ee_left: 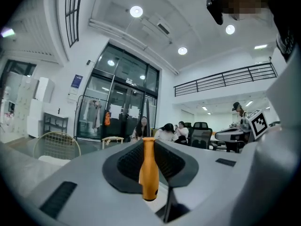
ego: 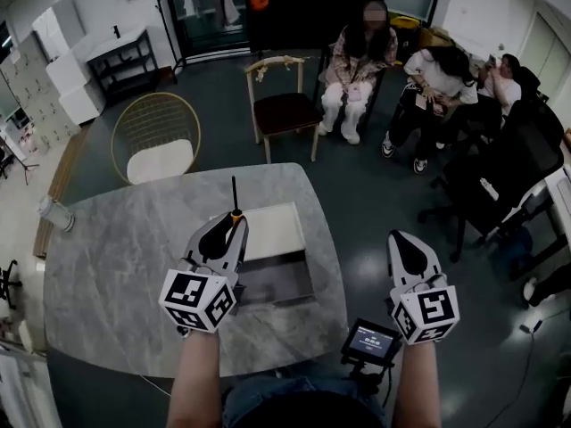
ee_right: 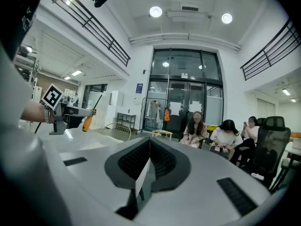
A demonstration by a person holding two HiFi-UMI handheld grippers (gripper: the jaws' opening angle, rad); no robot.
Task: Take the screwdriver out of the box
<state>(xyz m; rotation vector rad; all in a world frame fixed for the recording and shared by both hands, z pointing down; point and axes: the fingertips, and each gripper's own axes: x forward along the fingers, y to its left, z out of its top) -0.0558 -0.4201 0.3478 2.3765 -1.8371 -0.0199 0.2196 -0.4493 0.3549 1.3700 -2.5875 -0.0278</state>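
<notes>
1. My left gripper point(ego: 234, 224) pinched the screwdriver point(ee_left: 149, 169) by its orange handle, shaft pointing away, clear of the box point(ego: 273, 232).
2. My right gripper point(ee_right: 149, 146) was empty, jaws pressed together, past the table's point(ego: 116, 266) right edge.
3. The box sat on the table just beside the left gripper.
4. Chairs point(ego: 284, 107) and seated people point(ego: 355, 65) were beyond.

Am counting two grippers: left gripper point(ego: 234, 227), right gripper point(ego: 407, 242). One screwdriver point(ego: 235, 212), one box point(ego: 277, 234), one table point(ego: 116, 257). Three people point(ego: 355, 61) point(ego: 434, 83) point(ego: 505, 71) sitting. Two chairs standing empty: wooden chair point(ego: 281, 107), wire chair point(ego: 157, 139).
</notes>
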